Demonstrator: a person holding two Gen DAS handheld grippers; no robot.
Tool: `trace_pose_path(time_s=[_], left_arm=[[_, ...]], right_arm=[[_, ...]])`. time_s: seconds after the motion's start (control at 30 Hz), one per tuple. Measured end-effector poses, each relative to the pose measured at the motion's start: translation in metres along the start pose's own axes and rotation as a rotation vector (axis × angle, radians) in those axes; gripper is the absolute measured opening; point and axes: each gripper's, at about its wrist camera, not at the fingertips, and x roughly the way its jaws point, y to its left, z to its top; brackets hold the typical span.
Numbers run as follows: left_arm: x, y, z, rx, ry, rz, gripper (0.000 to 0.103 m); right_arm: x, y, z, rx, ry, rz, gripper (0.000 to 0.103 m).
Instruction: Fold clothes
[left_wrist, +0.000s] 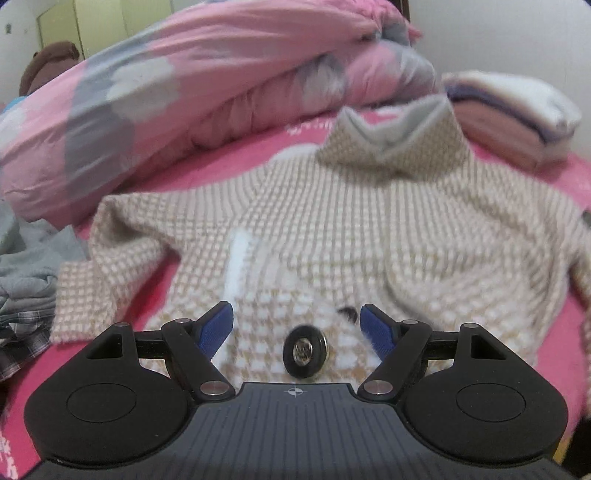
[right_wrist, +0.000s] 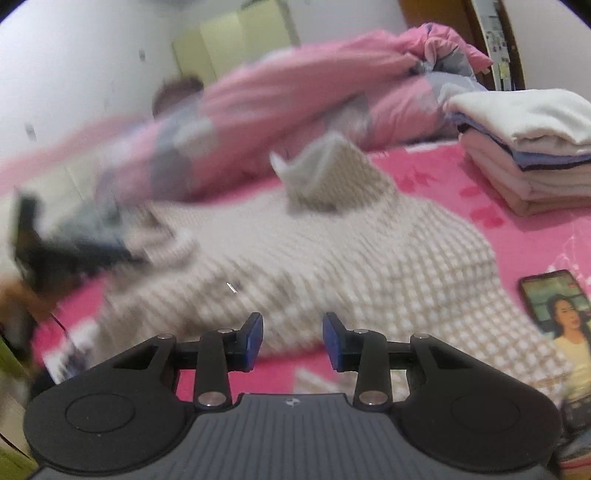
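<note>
A beige and white checked knit sweater (left_wrist: 351, 229) with a grey-lined high collar (left_wrist: 399, 136) lies spread on the pink bed. A round metal button (left_wrist: 306, 350) sits near its hem. My left gripper (left_wrist: 295, 325) is open just above the hem, with the button between its blue pads (left_wrist: 218, 328). The same sweater (right_wrist: 332, 251) shows in the right wrist view, blurred. My right gripper (right_wrist: 292, 339) is open and empty over the hem edge. The left gripper (right_wrist: 74, 243) shows there as a dark blur at the left.
A pink and grey duvet (left_wrist: 207, 85) is heaped behind the sweater. A stack of folded clothes (right_wrist: 532, 147) stands at the back right. A phone (right_wrist: 554, 299) lies on the pink sheet (right_wrist: 443, 177) at the right. Grey and plaid garments (left_wrist: 26, 280) lie at the left.
</note>
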Motion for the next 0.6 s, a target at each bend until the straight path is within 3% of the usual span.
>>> trace_pose_path(time_s=[0.07, 0.2, 0.33, 0.4, 0.6], left_arm=[[0.002, -0.002, -0.005, 0.0, -0.002, 0.003, 0.074], [-0.004, 0.001, -0.009, -0.025, -0.012, 0.003, 0.055], [-0.013, 0.009, -0.005, -0.034, -0.037, 0.086, 0.044], [-0.014, 0.018, -0.004, -0.056, -0.024, 0.12, 0.033], [-0.033, 0.042, -0.01, -0.15, 0.003, 0.178, 0.02]], right_arm=[[-0.002, -0.003, 0.002, 0.046, -0.015, 0.038, 0.039], [-0.001, -0.011, -0.001, 0.089, -0.017, 0.023, 0.039], [-0.001, -0.02, -0.003, 0.13, -0.02, 0.007, 0.039], [-0.004, -0.025, -0.006, 0.143, -0.03, 0.001, 0.039], [-0.008, -0.039, -0.016, 0.18, -0.047, -0.006, 0.039]])
